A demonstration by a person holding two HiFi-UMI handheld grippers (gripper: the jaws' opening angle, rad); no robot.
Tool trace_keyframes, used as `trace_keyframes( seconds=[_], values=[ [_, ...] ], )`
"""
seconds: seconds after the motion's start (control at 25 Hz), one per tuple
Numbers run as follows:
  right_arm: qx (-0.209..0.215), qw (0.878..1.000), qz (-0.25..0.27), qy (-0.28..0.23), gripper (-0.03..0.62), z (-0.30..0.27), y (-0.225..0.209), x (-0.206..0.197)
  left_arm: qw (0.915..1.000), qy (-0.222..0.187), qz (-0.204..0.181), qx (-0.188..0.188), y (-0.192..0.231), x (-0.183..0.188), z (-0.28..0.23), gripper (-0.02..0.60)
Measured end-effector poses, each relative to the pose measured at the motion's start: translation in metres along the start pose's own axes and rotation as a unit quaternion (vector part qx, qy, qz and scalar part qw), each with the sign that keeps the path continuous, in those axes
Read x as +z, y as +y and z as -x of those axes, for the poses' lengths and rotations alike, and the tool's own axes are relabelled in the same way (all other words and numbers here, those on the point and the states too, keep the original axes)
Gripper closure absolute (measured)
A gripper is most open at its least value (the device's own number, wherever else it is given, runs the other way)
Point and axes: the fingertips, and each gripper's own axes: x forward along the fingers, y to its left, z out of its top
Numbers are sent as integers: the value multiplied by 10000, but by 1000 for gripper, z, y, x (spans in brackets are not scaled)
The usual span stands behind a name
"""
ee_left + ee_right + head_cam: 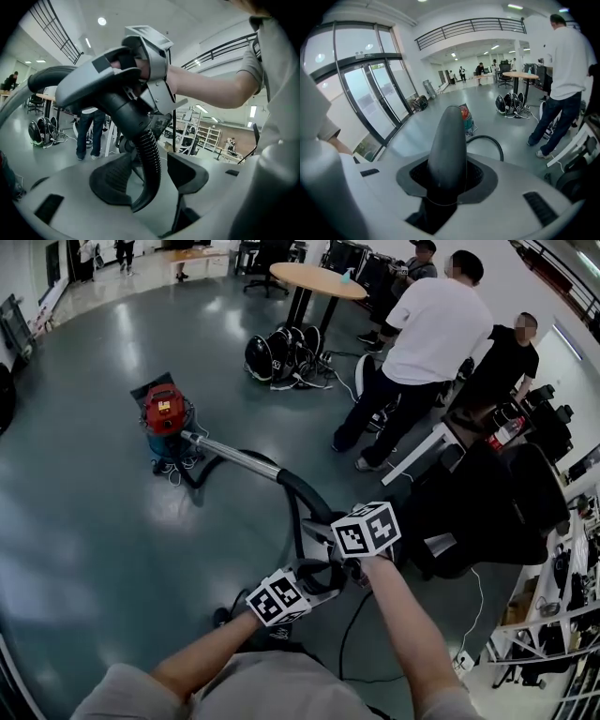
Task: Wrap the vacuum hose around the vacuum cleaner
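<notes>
Over on the shiny grey floor (84, 521), the red vacuum cleaner (164, 416) is stood upright, well apart from both tongs. A silver pipe (234, 457) is seen reaching from beside it up to the dark hose handle (447, 145). The right tongs (447, 176) are clamped on that handle. The left tongs (150, 180) are held apart, and the ribbed vacuum hose (149, 154) is hung between them, not squeezed. People (422, 343) are stood nearby.
</notes>
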Motion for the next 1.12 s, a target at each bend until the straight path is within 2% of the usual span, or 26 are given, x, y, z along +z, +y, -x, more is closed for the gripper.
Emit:
trace_keyframes(
  seconds=[0.2,0.44,0.56,0.64,0.68,0.92,1.12],
  values=[
    [-5,9975,-662,-242,479,-23,-5,14,9990,-40,320,306,18,-3,7,350],
    [172,9866,-1587,-338,479,-63,3,21,9911,-49,807,1062,46,-24,31,339],
    [386,9787,-1983,-351,479,-83,19,25,9869,40,827,1384,58,-36,42,339],
    [465,9773,-2049,-269,477,-93,27,24,9853,181,655,1568,62,-44,53,342],
    [518,9757,-2118,-225,477,-96,30,23,9850,277,551,1610,62,-48,59,360],
    [870,9572,-2758,59,477,-115,46,7,9861,727,259,1472,49,-63,82,371],
    [910,9437,-3167,279,466,-123,47,-10,9886,856,220,1216,37,-70,85,376]
  ],
)
